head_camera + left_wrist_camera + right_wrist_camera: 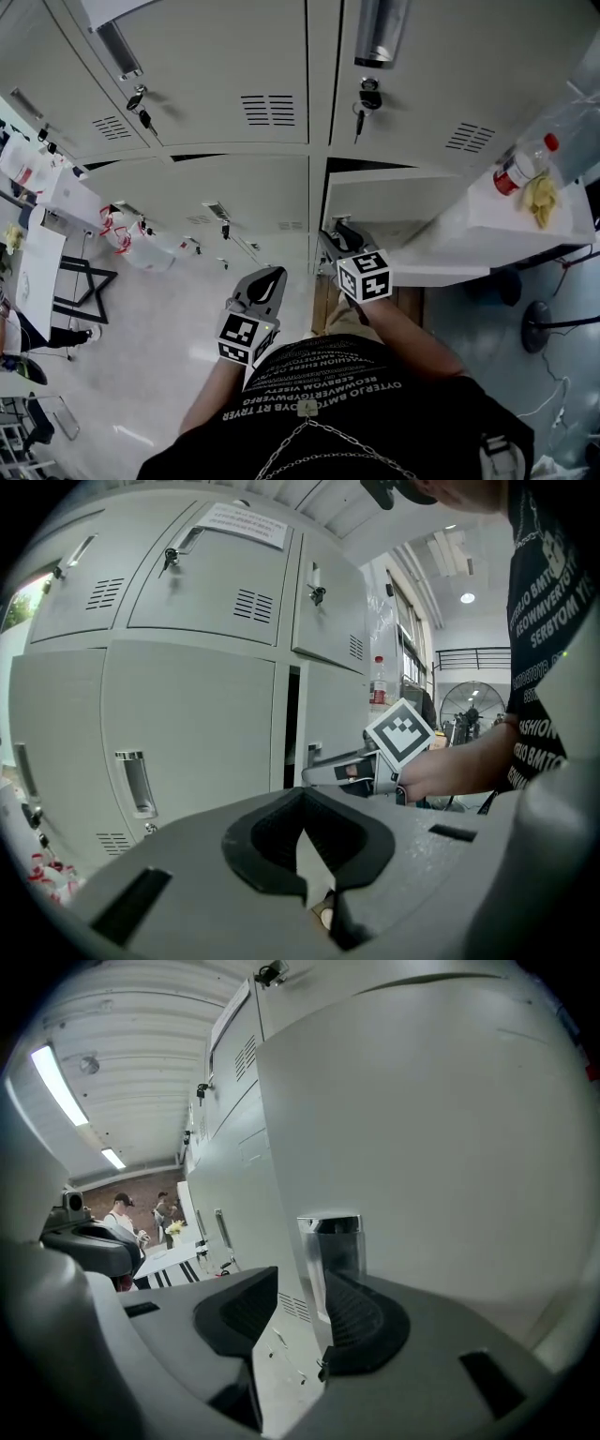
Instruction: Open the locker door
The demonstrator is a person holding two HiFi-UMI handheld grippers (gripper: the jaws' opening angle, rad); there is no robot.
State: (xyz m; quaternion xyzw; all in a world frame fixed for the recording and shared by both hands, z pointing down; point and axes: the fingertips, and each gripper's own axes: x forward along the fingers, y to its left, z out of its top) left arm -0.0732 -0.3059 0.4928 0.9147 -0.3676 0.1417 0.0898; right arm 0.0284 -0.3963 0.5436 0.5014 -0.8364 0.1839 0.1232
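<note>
The grey locker door (394,211) in the lower row stands ajar, with a dark gap (291,728) along its free edge. My right gripper (336,236) straddles that edge at the chrome recessed handle (336,1241). In the right gripper view its jaws (305,1288) stand apart. The right pad (366,1321) lies against the door's outer face by the handle, and the left pad (239,1312) stays clear of the edge. My left gripper (267,279) hangs lower and to the left, away from the lockers, its pads (302,799) meeting at the tips with nothing held.
Keys hang in the upper locker locks (361,108) (141,103). A red-capped bottle (520,164) stands on a white ledge (506,225) to the right. A fan base (539,328) is on the floor, a desk (37,262) at left, and a red-and-white bag (131,244) by the lockers.
</note>
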